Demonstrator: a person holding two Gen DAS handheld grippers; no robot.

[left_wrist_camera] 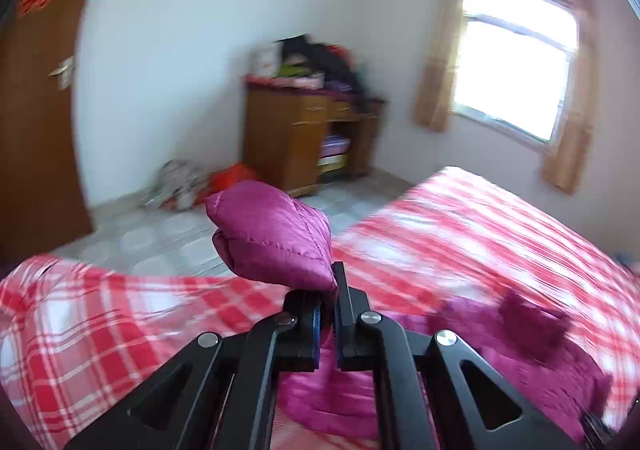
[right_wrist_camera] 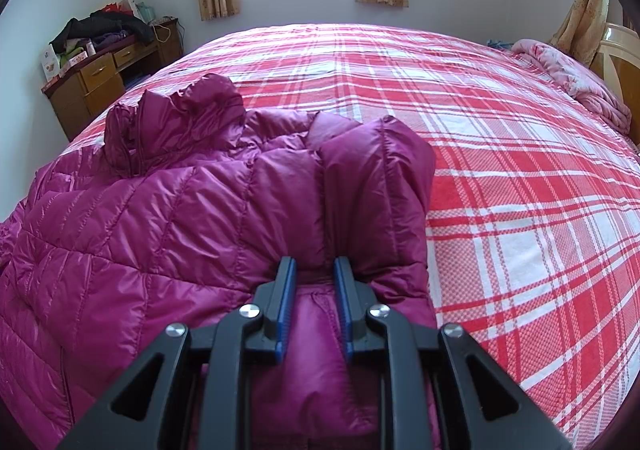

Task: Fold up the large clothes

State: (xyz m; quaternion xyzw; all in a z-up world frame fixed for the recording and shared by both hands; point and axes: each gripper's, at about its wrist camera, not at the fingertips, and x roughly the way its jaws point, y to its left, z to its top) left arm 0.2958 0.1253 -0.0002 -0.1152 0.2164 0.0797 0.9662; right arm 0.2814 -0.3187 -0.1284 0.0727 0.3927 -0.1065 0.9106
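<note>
A magenta quilted puffer jacket [right_wrist_camera: 168, 209] lies spread on the red-and-white plaid bed [right_wrist_camera: 500, 177], collar at the far left. My right gripper [right_wrist_camera: 315, 270] is shut on a folded-over sleeve of the jacket [right_wrist_camera: 376, 185], which lies over the jacket's right side. My left gripper [left_wrist_camera: 330, 282] is shut on another puffy part of the jacket [left_wrist_camera: 272, 234] and holds it lifted above the bed [left_wrist_camera: 120, 322]; the rest of the jacket [left_wrist_camera: 500, 362] lies below to the right. The left wrist view is motion-blurred.
A wooden cabinet [left_wrist_camera: 304, 129] piled with clothes stands by the wall near a curtained window [left_wrist_camera: 516, 61]. Bags [left_wrist_camera: 188, 185] lie on the tiled floor. A brown door [left_wrist_camera: 36, 109] is at left. A pink blanket [right_wrist_camera: 576, 81] lies at the bed's far right.
</note>
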